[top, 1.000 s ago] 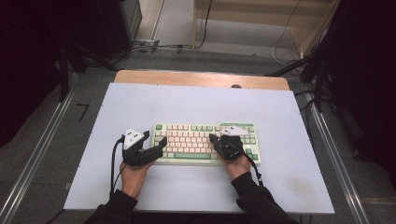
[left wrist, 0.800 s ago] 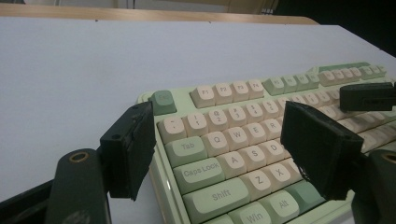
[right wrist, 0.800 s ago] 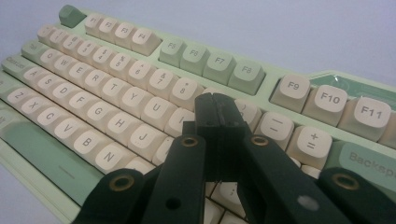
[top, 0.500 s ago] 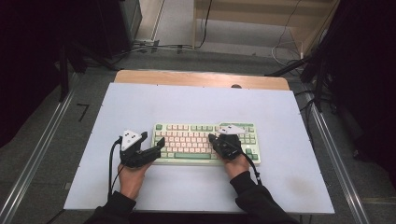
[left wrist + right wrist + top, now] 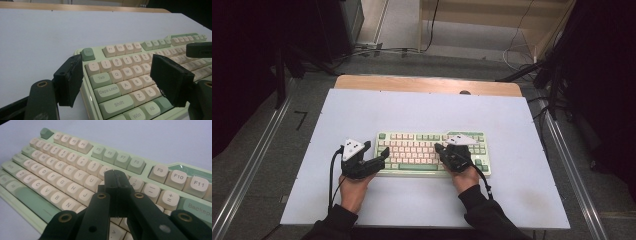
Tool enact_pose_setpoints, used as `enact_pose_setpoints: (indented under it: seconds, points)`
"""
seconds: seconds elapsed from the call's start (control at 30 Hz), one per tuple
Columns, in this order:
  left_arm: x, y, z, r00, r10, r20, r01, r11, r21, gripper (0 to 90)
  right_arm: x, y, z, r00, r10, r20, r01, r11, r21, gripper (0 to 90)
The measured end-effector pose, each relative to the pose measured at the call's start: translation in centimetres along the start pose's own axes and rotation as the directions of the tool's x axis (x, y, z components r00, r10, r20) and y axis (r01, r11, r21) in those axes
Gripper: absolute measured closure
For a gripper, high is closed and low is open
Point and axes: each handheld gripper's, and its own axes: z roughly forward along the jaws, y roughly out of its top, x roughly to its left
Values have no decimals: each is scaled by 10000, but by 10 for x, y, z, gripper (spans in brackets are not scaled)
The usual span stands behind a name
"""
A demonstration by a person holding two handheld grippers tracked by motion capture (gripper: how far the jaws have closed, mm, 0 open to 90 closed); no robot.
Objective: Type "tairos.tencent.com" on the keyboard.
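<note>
Keyboard (image 5: 432,152) long axis runs left-right on surface (image 5: 422,110). Left gripper (image 5: 120,82) released, straddling its left end. Right gripper (image 5: 115,195) clenched, empty, over right-hand keys.
</note>
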Motion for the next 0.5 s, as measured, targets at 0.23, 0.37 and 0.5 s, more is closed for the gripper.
enact_pose_setpoints:
  seconds: [0.23, 0.37, 0.5]
  points:
    - [-2, 2, 3, 10000, 37, 84, -36, 10000, -28, 267, 3, -3, -5, 9999, -83, -119, 82, 9999, -88, 877]
    - [-3, 3, 6, 9999, 47, 146, -47, 10000, -30, 267, 4, -5, -8, 9998, -52, -179, 50, 9999, -119, 876]
    - [-5, 4, 8, 9996, 115, 239, -115, 9999, 6, 267, 4, -7, -10, 9998, -79, -186, 76, 9998, -159, 877]
